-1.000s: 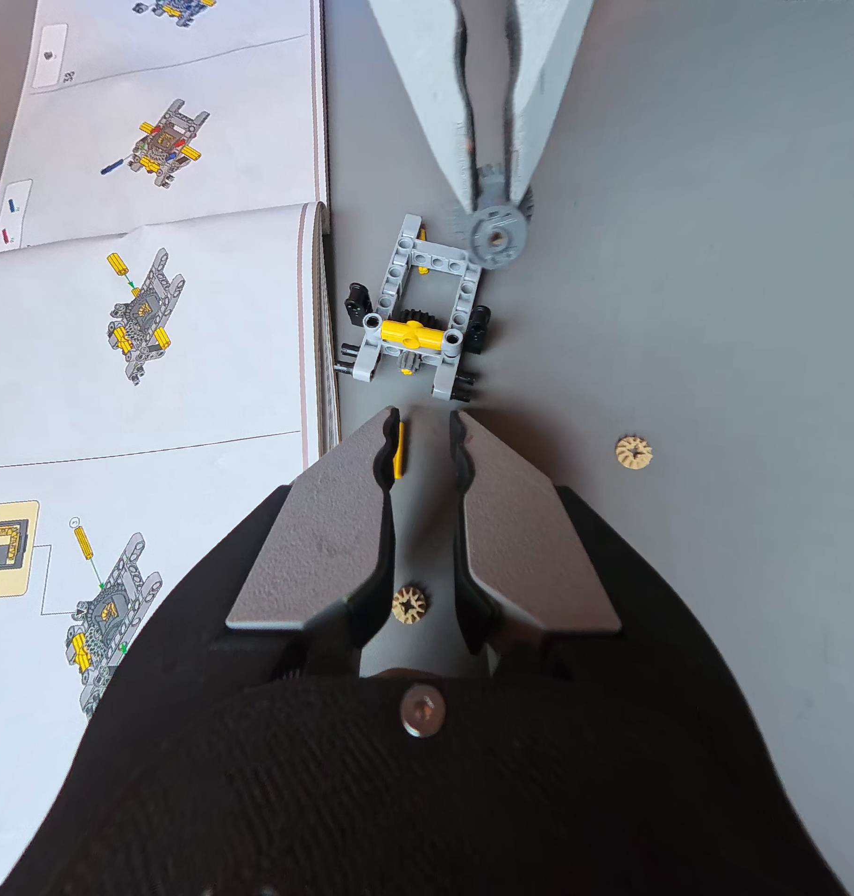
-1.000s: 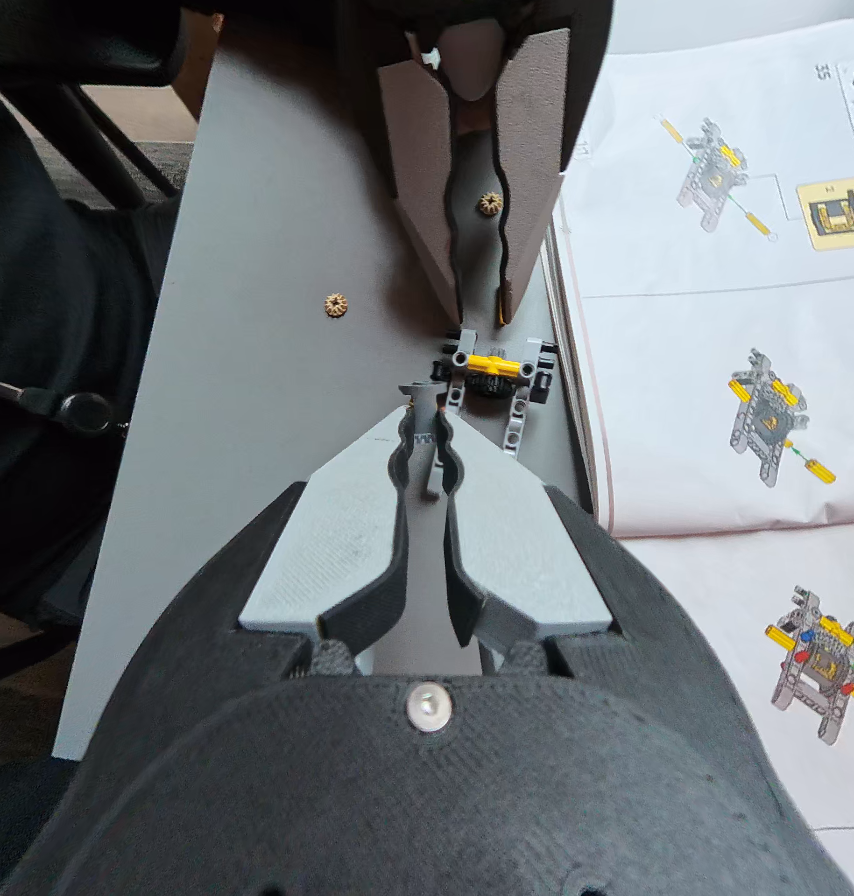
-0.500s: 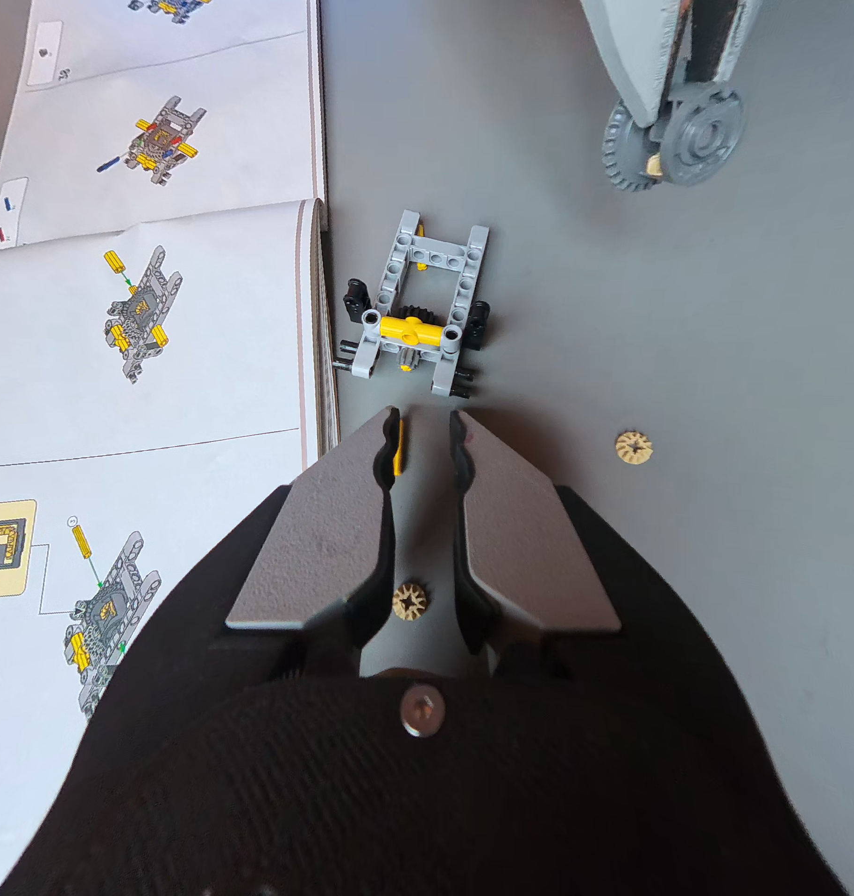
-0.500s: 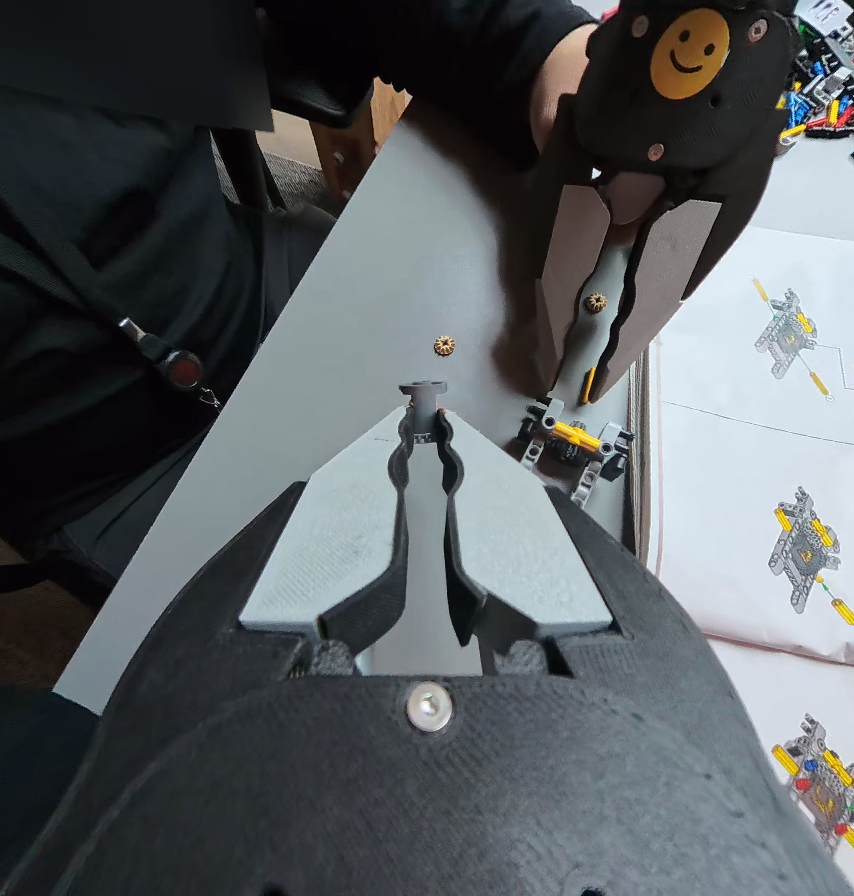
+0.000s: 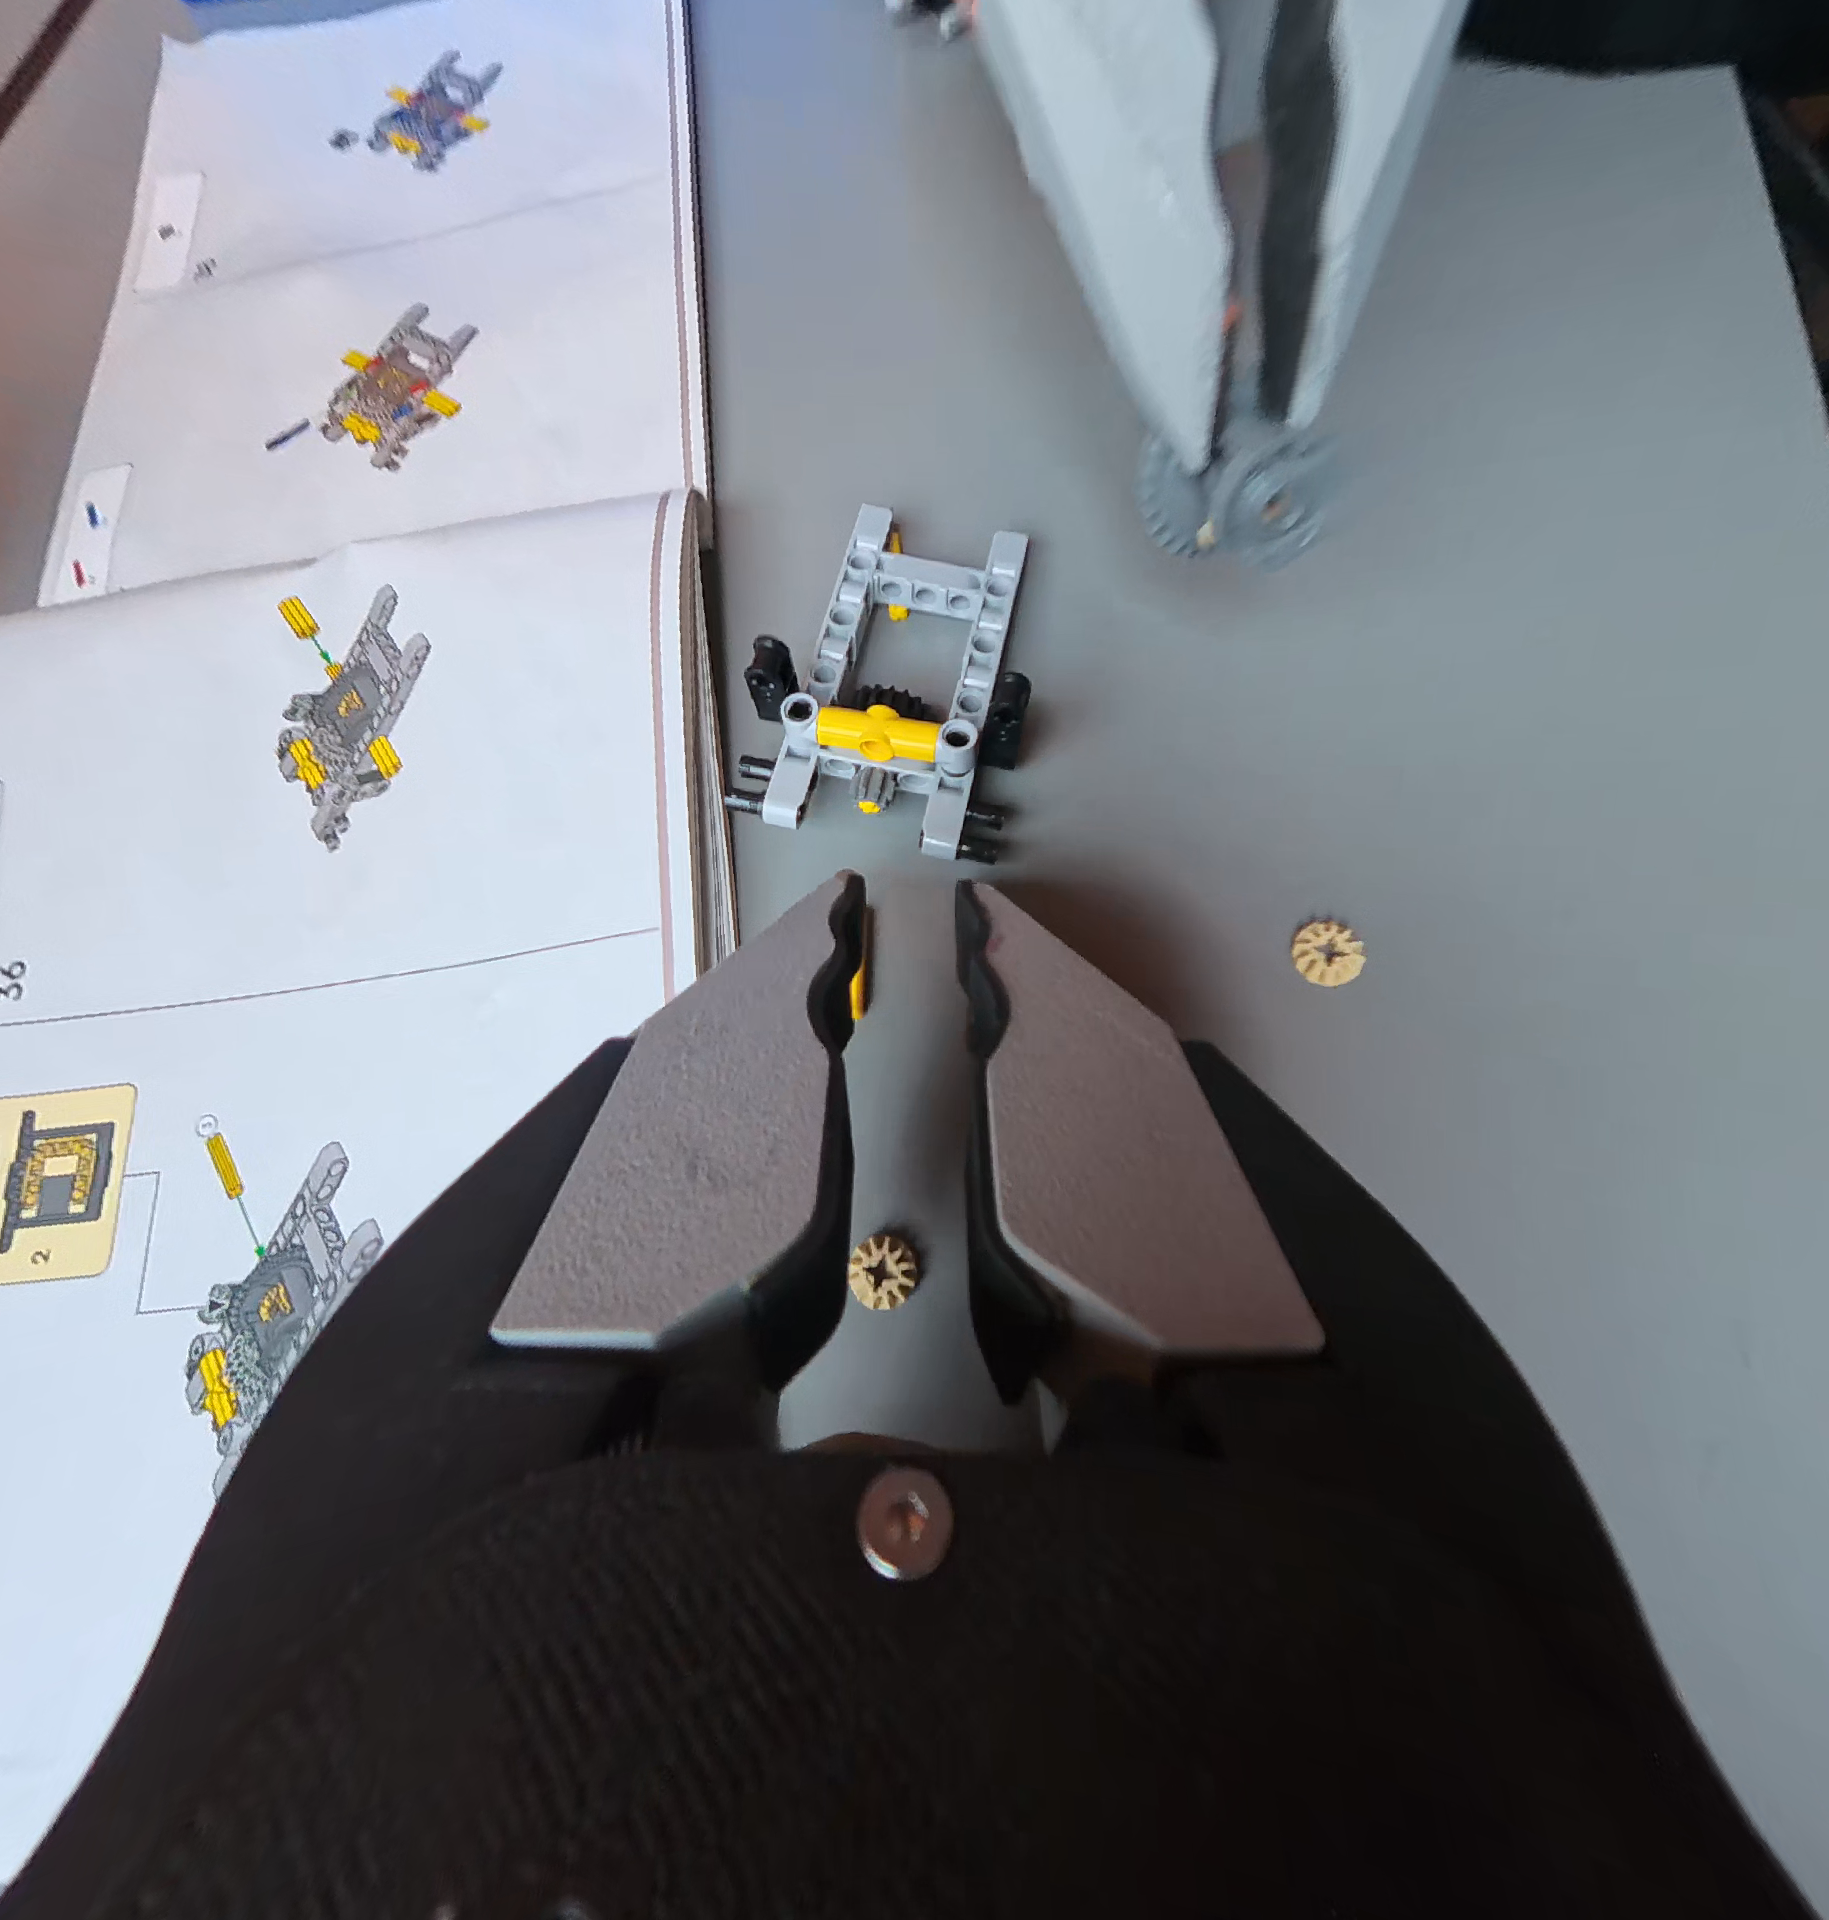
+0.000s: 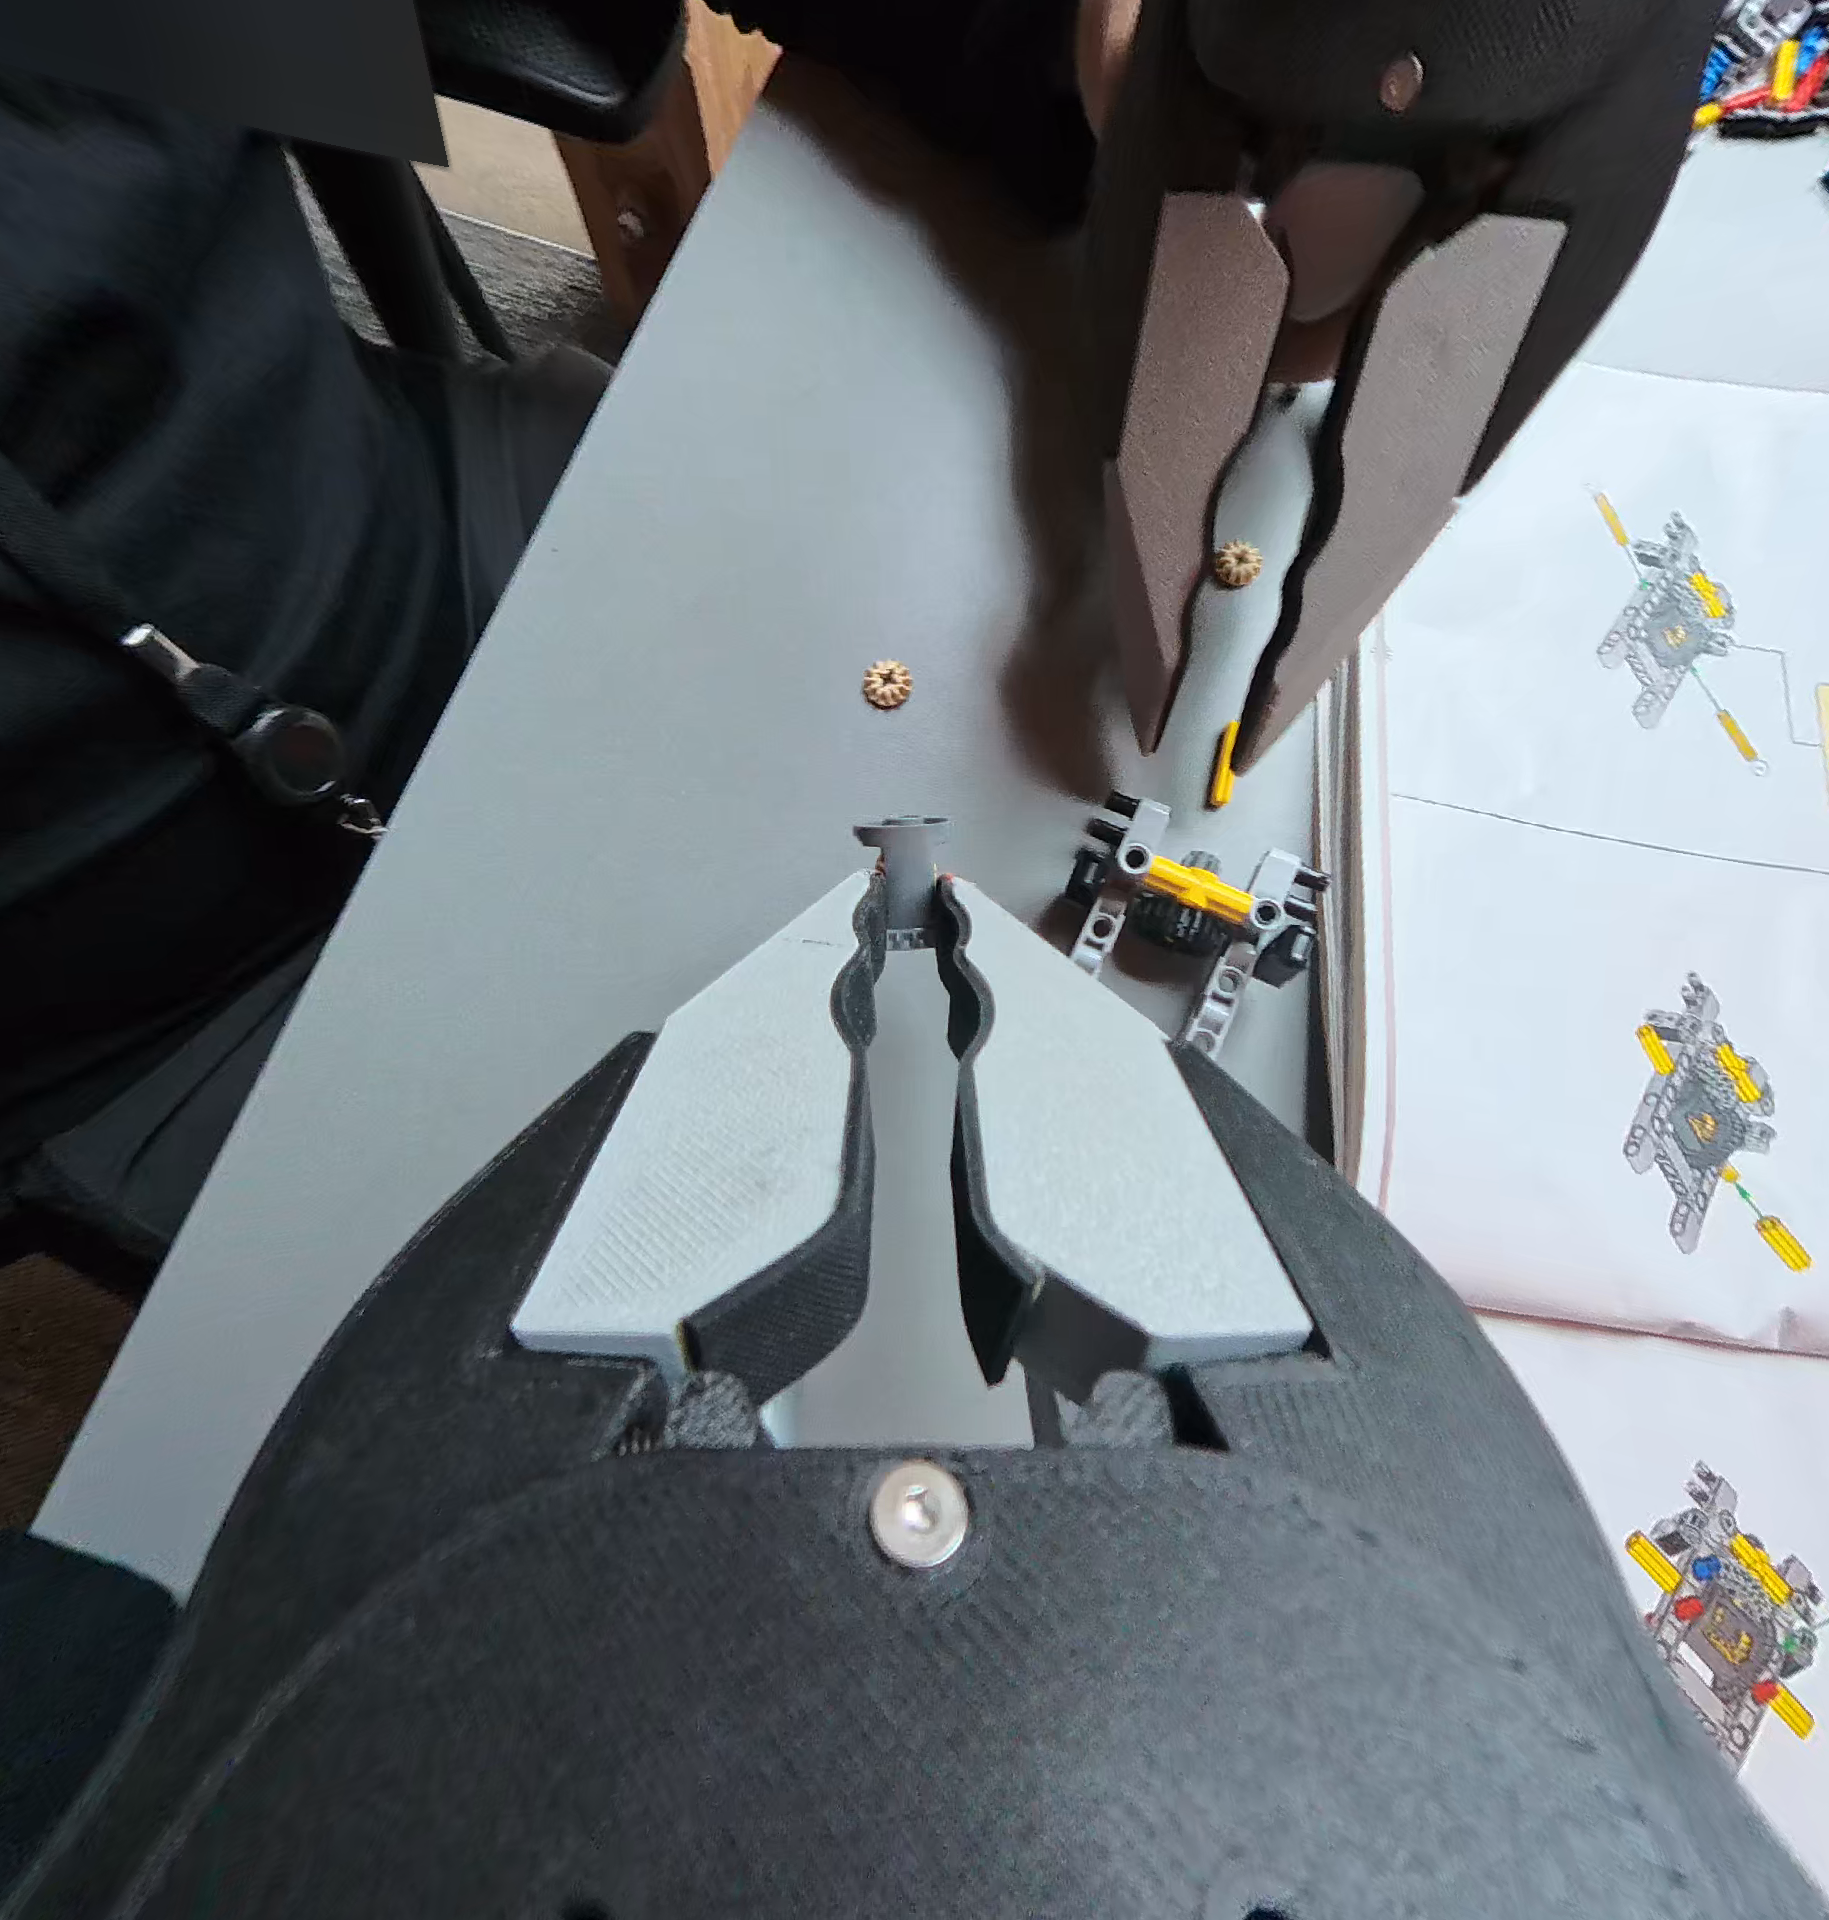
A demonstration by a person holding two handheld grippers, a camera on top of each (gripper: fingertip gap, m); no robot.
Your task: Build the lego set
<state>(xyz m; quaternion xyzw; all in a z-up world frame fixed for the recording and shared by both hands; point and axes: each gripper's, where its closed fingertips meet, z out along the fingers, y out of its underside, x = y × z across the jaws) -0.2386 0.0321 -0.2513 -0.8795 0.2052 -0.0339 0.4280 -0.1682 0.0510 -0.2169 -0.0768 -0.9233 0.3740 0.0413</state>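
A light grey Lego frame point(image 5: 977, 644) with a yellow cross piece and a black gear lies on the grey table point(image 5: 1461, 1039), just beyond my left gripper point(image 5: 908, 902). The left gripper is open, and a small yellow axle point(image 5: 860, 971) lies against its left finger. My right gripper point(image 6: 908, 896) is shut on a dark grey gear piece point(image 6: 902, 854). It holds the piece to the right of the frame point(image 6: 1190, 914), and both show blurred in the left wrist view point(image 5: 1263, 499). A tan gear point(image 5: 885, 1270) lies between the left fingers.
An open instruction booklet point(image 5: 318, 727) lies left of the frame, touching its pins. A second tan gear point(image 5: 1328, 951) lies on the table to the right. A pile of loose pieces point(image 6: 1783, 73) sits far off. A person in dark clothes sits at the table's edge point(image 6: 536, 727). Spacing between my two grippers at the tips: around 9 cm.
My right gripper carried the gear piece from the frame's far end off to the right, then came partway back and lower. The left gripper and the frame have not moved.
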